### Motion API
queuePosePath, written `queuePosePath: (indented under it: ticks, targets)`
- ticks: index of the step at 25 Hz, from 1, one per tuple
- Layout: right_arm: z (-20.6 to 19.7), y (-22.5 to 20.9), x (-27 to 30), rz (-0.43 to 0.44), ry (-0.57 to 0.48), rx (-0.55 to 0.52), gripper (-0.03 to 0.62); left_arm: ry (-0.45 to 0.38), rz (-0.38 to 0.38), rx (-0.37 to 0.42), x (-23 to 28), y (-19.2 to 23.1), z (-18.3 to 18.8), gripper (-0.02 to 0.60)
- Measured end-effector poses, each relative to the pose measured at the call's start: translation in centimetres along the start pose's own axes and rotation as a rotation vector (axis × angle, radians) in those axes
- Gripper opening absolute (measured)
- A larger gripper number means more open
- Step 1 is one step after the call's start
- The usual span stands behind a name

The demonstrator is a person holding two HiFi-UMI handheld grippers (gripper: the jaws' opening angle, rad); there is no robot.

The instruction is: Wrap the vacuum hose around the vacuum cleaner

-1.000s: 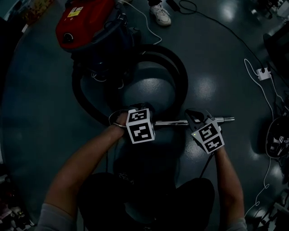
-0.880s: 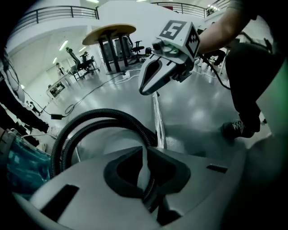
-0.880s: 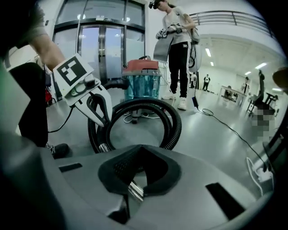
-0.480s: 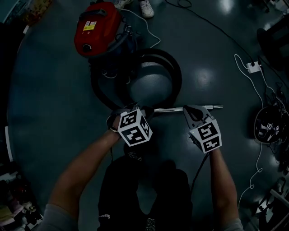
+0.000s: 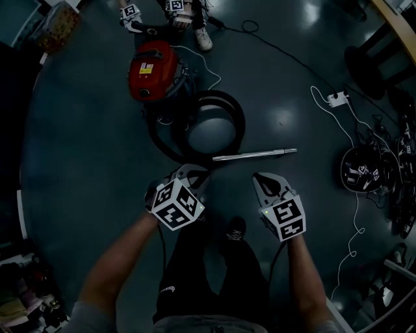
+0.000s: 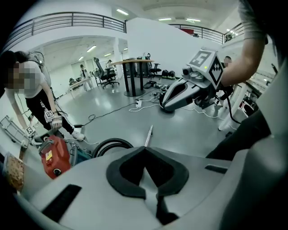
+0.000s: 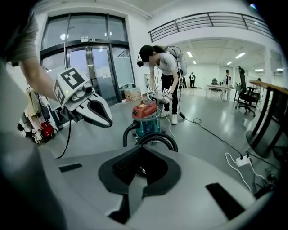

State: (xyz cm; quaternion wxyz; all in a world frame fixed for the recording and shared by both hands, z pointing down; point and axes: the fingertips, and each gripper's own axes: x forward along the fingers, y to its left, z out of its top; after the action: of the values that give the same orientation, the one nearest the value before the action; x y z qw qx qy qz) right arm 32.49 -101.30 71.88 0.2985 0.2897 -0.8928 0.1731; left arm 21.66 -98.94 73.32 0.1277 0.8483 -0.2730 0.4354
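Observation:
The red vacuum cleaner [image 5: 153,69] stands on the dark floor at the upper left of the head view. Its black hose [image 5: 224,104] lies in a loop right beside it. The metal wand [image 5: 255,155] lies flat on the floor at the loop's near side. My left gripper [image 5: 195,170] hovers shut just short of the wand's left end, with nothing in it. My right gripper [image 5: 263,177] hovers shut and empty below the wand's right half. In the right gripper view I see the vacuum cleaner [image 7: 146,117], the hose [image 7: 155,139] and the left gripper [image 7: 90,108].
Another person [image 7: 164,67] bends over the far side of the vacuum, holding grippers [image 5: 133,14]. A white power strip [image 5: 338,99] and loose cables lie at the right, beside a pile of black gear [image 5: 361,170]. My own shoe [image 5: 235,227] is below the grippers.
Both grippers were on the raised wand; now it lies on the floor and both grippers are pulled back from it. The left jaws have shut. The head view has risen.

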Motion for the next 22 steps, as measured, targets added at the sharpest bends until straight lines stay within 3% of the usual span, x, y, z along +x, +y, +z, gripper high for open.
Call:
queuePosePath:
  ticks: [6,13,17,22]
  targets:
    - [5.4,3.8,-10.1,-0.006,-0.050,-0.022,0.003,-0.024,0.017,-0.076,-9.2,-6.6,4.5,0.008]
    - [12.2,7.4,-19.3,-0.027,-0.158,-0.087,0.003,-0.085,0.026,-0.097,-18.4,-12.3,8.2,0.008]
    - [14.6,10.1,-23.2,-0.041,-0.227,-0.034,0.004,-0.185,0.051,-0.143,-22.7,-13.6,11.4,0.008]
    - [18.3,14.8,-27.2,-0.048,-0.338,0.031,0.004,-0.387,0.089,-0.187,-28.9,-13.7,15.9,0.008]
